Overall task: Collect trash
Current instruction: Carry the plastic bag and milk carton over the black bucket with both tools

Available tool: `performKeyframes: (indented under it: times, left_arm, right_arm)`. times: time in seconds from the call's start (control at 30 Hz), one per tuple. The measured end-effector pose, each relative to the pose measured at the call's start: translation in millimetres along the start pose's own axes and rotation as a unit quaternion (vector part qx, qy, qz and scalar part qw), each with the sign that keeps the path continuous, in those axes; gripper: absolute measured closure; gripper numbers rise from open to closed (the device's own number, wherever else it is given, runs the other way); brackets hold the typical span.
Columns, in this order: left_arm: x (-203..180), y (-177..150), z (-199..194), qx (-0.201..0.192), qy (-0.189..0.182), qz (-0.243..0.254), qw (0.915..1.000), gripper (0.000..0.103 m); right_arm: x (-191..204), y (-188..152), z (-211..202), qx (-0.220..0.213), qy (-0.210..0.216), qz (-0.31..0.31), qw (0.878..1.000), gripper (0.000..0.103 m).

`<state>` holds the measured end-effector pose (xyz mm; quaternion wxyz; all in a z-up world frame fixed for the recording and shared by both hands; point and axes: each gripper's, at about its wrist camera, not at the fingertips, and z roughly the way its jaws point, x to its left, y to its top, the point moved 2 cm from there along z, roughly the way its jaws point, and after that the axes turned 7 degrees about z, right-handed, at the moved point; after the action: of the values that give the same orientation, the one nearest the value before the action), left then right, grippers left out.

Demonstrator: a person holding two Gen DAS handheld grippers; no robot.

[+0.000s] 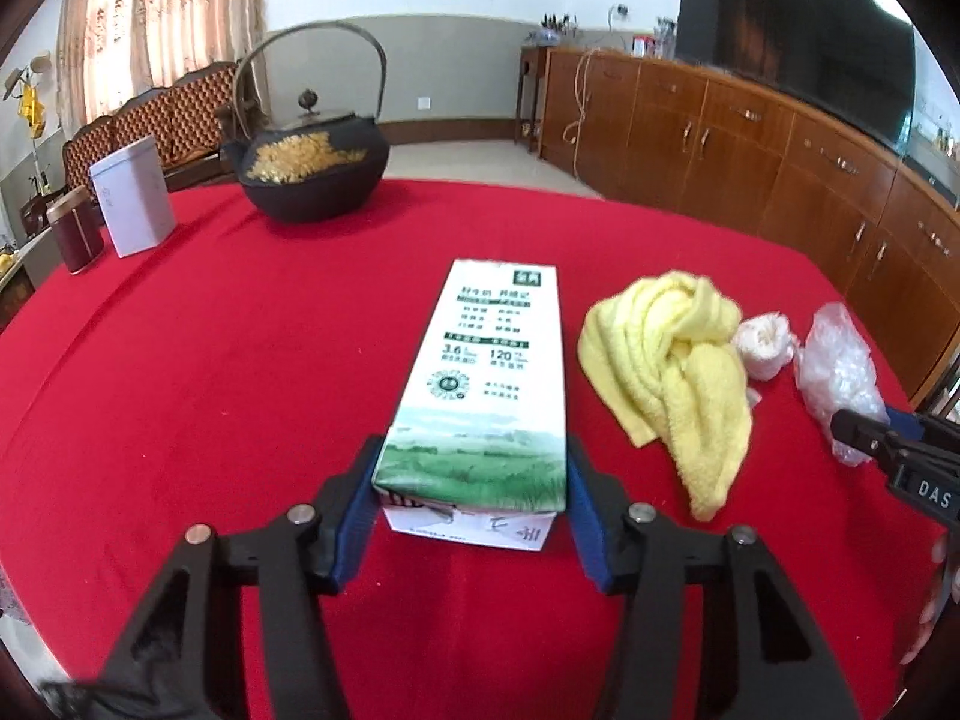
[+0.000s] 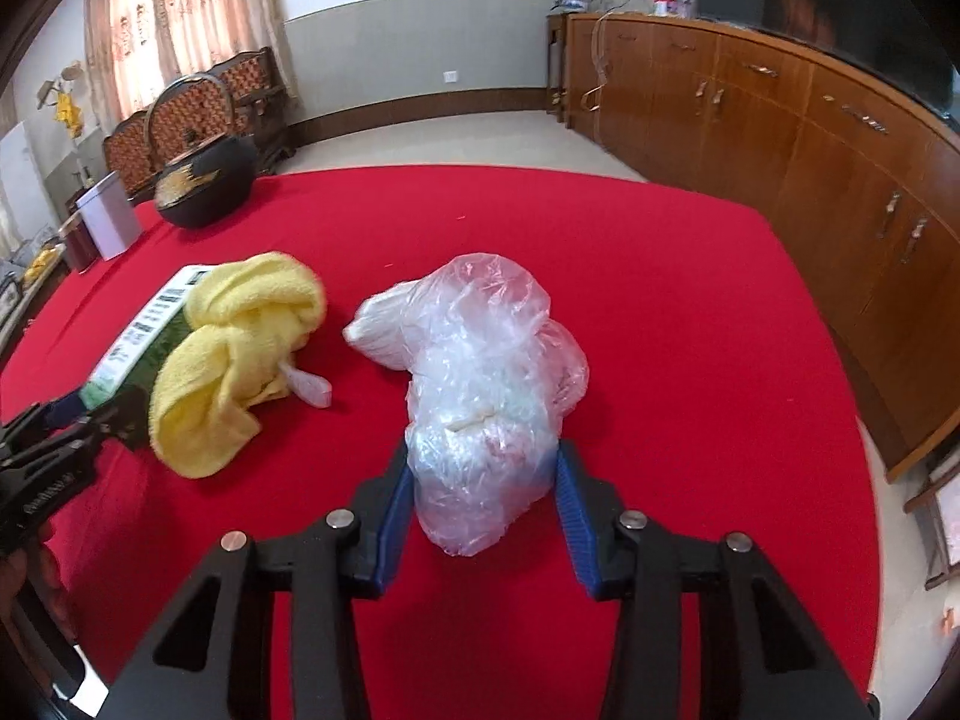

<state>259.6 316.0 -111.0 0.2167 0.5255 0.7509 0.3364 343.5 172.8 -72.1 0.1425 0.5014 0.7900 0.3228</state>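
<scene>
A white and green milk carton (image 1: 486, 384) lies flat on the red tablecloth (image 1: 210, 360). My left gripper (image 1: 471, 498) has its blue pads against both sides of the carton's near end. A crumpled clear plastic bag (image 2: 480, 384) lies on the cloth, and my right gripper (image 2: 483, 498) straddles its near end with both pads touching it. The bag also shows in the left wrist view (image 1: 837, 366), with a small white wad (image 1: 762, 345) beside it. The carton shows at the left in the right wrist view (image 2: 150, 330).
A yellow towel (image 1: 678, 372) lies bunched between carton and bag. A black iron kettle (image 1: 312, 162), a white tin (image 1: 132, 204) and a dark red canister (image 1: 75, 228) stand at the table's far left. Wooden cabinets (image 1: 750, 144) line the right wall.
</scene>
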Motion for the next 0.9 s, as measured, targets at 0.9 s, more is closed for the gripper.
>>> performKeyframes:
  times: [0.9]
  left_arm:
    - [-85, -33, -129, -0.086, -0.060, 0.050, 0.9932, 0.047]
  right_arm:
    - [-107, -78, -170, -0.082, -0.027, 0.059, 0.994, 0.057]
